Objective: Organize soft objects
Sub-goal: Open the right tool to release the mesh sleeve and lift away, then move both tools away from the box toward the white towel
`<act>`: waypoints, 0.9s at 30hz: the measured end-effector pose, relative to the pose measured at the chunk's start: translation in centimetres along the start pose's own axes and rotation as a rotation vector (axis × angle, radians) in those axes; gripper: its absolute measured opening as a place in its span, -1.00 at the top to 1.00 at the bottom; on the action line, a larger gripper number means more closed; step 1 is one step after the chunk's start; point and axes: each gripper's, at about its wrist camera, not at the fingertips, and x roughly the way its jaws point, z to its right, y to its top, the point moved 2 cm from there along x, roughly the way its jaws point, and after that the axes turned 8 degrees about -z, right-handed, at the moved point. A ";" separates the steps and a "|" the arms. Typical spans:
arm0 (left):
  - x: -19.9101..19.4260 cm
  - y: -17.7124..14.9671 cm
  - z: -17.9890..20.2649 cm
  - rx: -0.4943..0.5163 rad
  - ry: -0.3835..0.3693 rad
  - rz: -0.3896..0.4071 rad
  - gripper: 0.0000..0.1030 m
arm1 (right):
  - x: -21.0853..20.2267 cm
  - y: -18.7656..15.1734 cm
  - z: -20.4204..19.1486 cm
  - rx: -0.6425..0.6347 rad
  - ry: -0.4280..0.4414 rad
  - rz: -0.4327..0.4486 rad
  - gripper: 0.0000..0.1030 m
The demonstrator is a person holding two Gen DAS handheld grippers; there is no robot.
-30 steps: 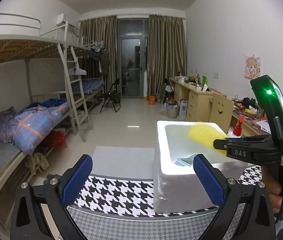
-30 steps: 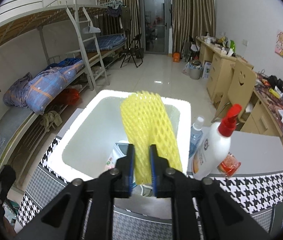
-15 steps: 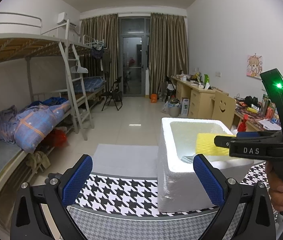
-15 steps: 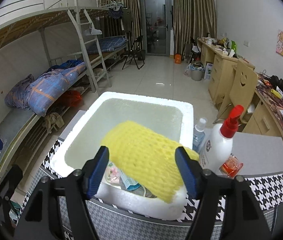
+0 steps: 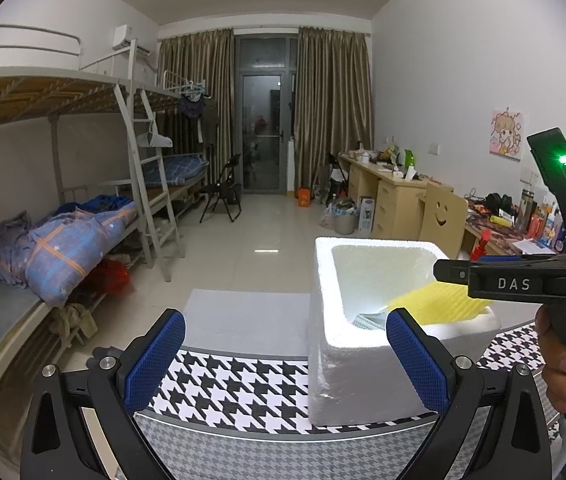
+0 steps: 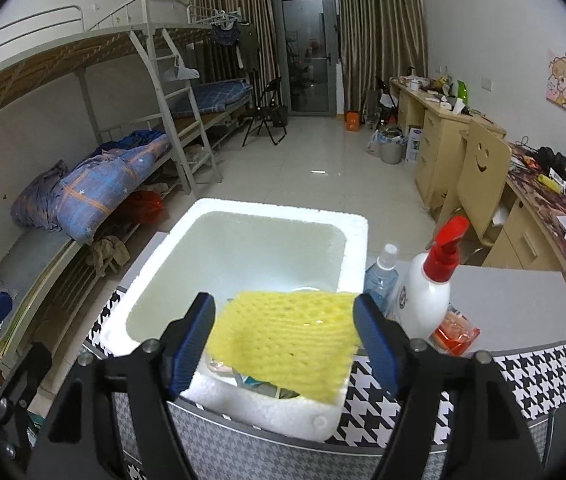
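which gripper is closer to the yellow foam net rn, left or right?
Right. The right gripper sits directly over the yellow foam net, jaws open either side of it, at the foam box's near rim. The left gripper is open, off to the box's side.

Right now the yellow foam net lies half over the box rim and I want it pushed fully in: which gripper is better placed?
Right gripper: open, straddling the yellow foam net on the foam box. Left gripper hovers beside it.

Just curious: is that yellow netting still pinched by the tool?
No, the right tool stands open and the yellow netting lies loose on the foam box.
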 end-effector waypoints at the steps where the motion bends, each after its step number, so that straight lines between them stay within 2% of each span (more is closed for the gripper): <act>1: 0.0 0.0 0.2 0.001 0.001 -0.004 -0.96 | -0.1 0.1 0.0 0.003 -0.002 0.003 -0.48; 14: -1.2 0.0 0.8 0.002 -0.017 0.011 -0.96 | -2.3 -0.6 0.2 -0.001 0.001 0.044 -0.48; 19: -2.1 0.1 1.2 0.013 -0.026 0.027 -0.96 | -4.0 -1.3 0.4 0.016 -0.010 0.079 -0.74; 27: -3.6 -0.1 2.3 0.030 -0.045 0.045 -0.96 | -6.5 -2.7 -0.3 -0.016 -0.021 0.135 -0.76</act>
